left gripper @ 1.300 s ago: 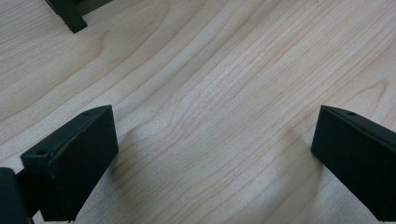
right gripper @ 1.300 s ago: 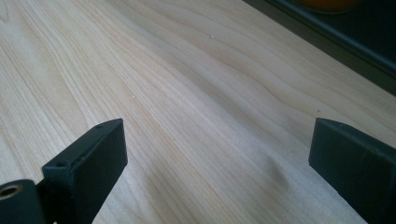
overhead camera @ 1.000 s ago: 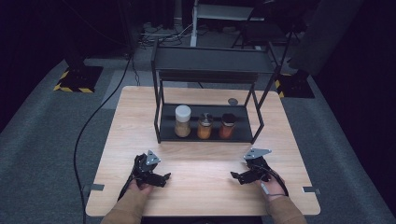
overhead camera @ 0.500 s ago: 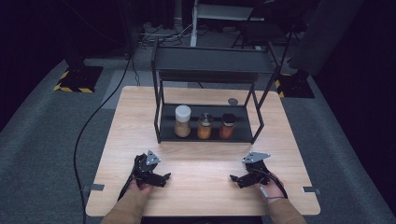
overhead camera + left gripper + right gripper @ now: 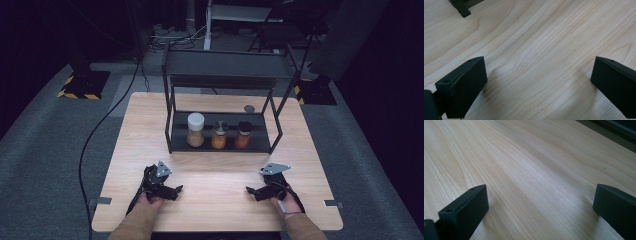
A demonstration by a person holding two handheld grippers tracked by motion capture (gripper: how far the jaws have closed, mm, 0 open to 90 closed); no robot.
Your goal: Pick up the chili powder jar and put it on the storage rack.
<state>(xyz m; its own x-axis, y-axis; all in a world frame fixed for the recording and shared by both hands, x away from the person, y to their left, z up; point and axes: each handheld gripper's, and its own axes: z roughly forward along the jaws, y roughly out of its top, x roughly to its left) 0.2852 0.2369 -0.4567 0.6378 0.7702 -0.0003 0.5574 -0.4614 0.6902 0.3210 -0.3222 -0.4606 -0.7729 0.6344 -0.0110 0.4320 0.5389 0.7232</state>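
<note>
Both your tools, left tool [image 5: 172, 189] and right tool [image 5: 251, 191], gape wide and empty on the bench [image 5: 215, 200]; the three jars [image 5: 219, 136], probably spices, wait untouched on the rack [image 5: 172, 125].

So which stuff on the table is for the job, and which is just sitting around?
For the job:
- left gripper, open, holding nothing
- right gripper, open, holding nothing
- white-lidded jar, the middle jar and the dark-lidded jar, side by side on the black rack

Just lying about:
- small grey disc behind the rack
- black cable
</note>
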